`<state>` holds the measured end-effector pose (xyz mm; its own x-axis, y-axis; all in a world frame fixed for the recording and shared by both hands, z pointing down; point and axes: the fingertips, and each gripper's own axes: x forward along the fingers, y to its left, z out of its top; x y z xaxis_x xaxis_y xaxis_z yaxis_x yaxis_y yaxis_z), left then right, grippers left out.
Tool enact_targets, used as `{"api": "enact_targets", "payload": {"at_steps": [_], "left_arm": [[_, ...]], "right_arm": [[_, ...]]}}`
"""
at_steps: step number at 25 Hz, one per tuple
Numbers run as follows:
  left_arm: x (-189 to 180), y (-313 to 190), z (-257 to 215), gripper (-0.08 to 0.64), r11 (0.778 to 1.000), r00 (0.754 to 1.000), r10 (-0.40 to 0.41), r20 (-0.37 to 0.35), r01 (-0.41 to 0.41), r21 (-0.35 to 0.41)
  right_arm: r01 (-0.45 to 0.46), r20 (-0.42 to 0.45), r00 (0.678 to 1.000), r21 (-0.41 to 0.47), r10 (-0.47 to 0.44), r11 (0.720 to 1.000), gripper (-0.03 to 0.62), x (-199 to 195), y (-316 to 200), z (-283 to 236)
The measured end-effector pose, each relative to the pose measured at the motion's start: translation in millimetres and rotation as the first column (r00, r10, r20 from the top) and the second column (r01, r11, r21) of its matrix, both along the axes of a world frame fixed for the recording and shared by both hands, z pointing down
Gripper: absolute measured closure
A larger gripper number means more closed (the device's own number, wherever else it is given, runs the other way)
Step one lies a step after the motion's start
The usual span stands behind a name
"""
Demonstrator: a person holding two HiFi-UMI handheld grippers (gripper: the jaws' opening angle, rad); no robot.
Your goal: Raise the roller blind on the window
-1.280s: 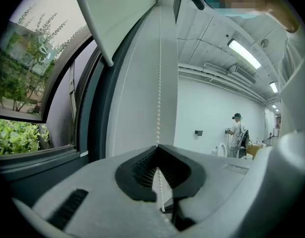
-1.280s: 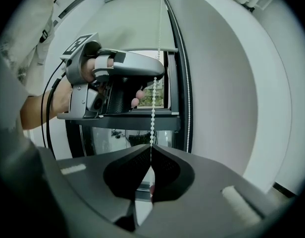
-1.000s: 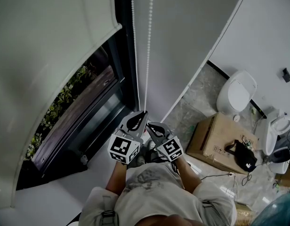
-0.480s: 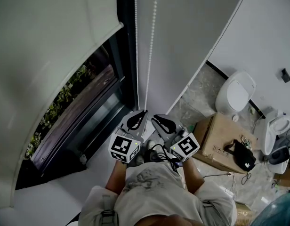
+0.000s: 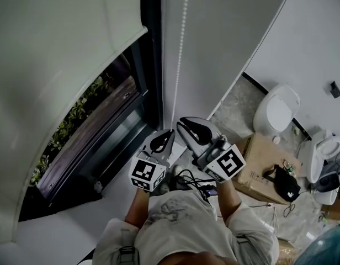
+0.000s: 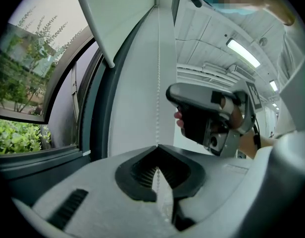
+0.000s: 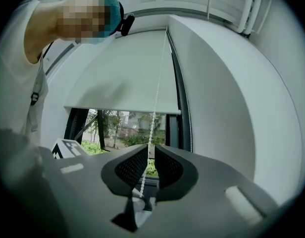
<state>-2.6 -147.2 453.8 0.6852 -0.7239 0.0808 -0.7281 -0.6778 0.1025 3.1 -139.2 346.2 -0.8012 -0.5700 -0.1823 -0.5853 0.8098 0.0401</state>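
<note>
The pale roller blind (image 5: 59, 43) covers the upper part of the window, with its bottom bar (image 7: 123, 110) above the greenery outside. A white bead chain (image 5: 181, 54) hangs down beside the dark frame. My left gripper (image 5: 168, 133) sits low on the chain (image 6: 158, 83), jaws shut on the beads. My right gripper (image 5: 185, 123) is higher and to the right. In the right gripper view its jaws (image 7: 151, 148) stand slightly apart with the chain (image 7: 155, 108) running loosely between them. The right gripper's body (image 6: 207, 113) also shows in the left gripper view.
A dark window frame (image 5: 150, 65) stands left of the chain, with plants (image 5: 70, 126) outside. On the floor to the right are a white toilet (image 5: 277, 109), a cardboard box (image 5: 253, 167) with a black bag (image 5: 286, 184) on it, and cables.
My right gripper has moved up and to the right along the chain, away from the left one. The left gripper has stayed in place on the chain.
</note>
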Motion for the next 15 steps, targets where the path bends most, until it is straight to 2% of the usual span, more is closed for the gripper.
{"api": "enact_targets", "payload": {"at_steps": [8,15], "left_arm": [[1.0,1.7,-0.1,0.549,1.000,1.000,0.005,0.002,-0.005,-0.001],[-0.7,3.0,-1.2,0.549,1.000,1.000,0.004,-0.002,-0.004,-0.002]], "right_arm": [[0.028,0.006,1.000,0.079,-0.029,0.997,0.526,-9.9,-11.7,-46.9],[0.043,-0.011,0.999,0.111,-0.042,0.993,0.536,-23.3,-17.4,-63.5]]}}
